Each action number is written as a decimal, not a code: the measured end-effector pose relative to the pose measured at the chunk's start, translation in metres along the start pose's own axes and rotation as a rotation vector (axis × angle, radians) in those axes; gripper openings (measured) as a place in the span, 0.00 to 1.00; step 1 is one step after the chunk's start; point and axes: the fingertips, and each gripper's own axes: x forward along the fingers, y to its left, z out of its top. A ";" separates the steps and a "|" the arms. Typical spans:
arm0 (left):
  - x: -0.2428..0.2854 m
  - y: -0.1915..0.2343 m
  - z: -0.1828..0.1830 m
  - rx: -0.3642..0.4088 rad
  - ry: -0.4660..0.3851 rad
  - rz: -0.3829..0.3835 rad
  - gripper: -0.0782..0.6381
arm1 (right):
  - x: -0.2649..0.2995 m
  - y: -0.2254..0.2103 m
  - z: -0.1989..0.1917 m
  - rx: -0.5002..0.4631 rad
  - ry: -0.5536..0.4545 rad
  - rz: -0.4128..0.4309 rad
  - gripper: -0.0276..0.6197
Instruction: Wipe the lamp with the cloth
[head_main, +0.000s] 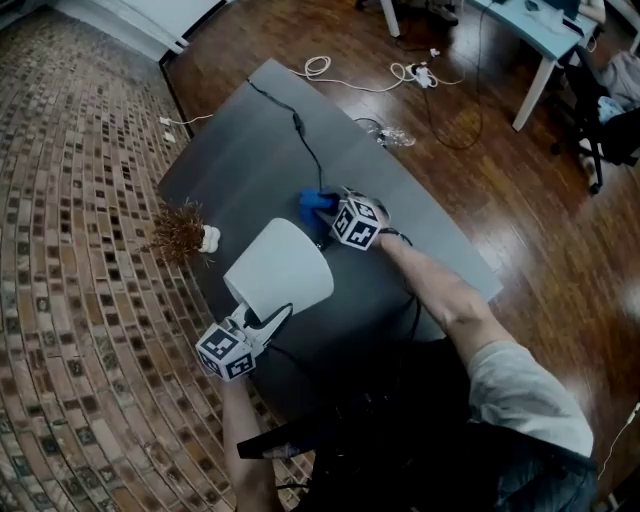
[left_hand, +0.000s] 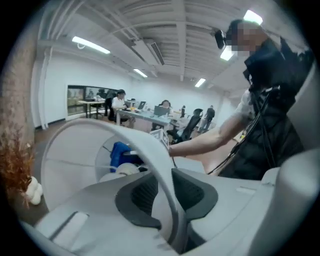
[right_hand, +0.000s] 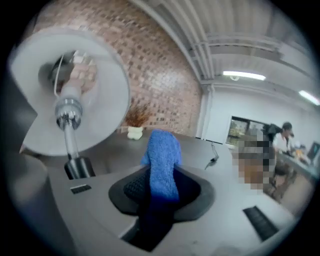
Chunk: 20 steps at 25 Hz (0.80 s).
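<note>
On table — left gripper clamps lampshade, right gripper holds cloth.

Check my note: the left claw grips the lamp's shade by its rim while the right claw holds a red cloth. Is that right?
Not quite. The cloth is blue, not red, as the right gripper view shows. The rest stands: the left claw grips the shade by its rim, and the right claw holds the cloth.

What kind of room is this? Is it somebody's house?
It looks like an office, not a house: people sit working at a long desk, office chairs stand around, and strip lights glow overhead.
</note>
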 end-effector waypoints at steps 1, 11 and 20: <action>0.000 0.002 0.011 -0.090 -0.035 -0.015 0.20 | -0.015 -0.017 0.010 0.107 -0.072 -0.040 0.20; -0.045 0.089 0.017 -1.415 -0.757 -0.100 0.14 | -0.144 -0.019 -0.023 0.703 -0.297 -0.281 0.20; -0.045 0.082 -0.004 -1.485 -0.741 -0.094 0.12 | -0.031 0.048 0.002 0.564 -0.217 -0.021 0.20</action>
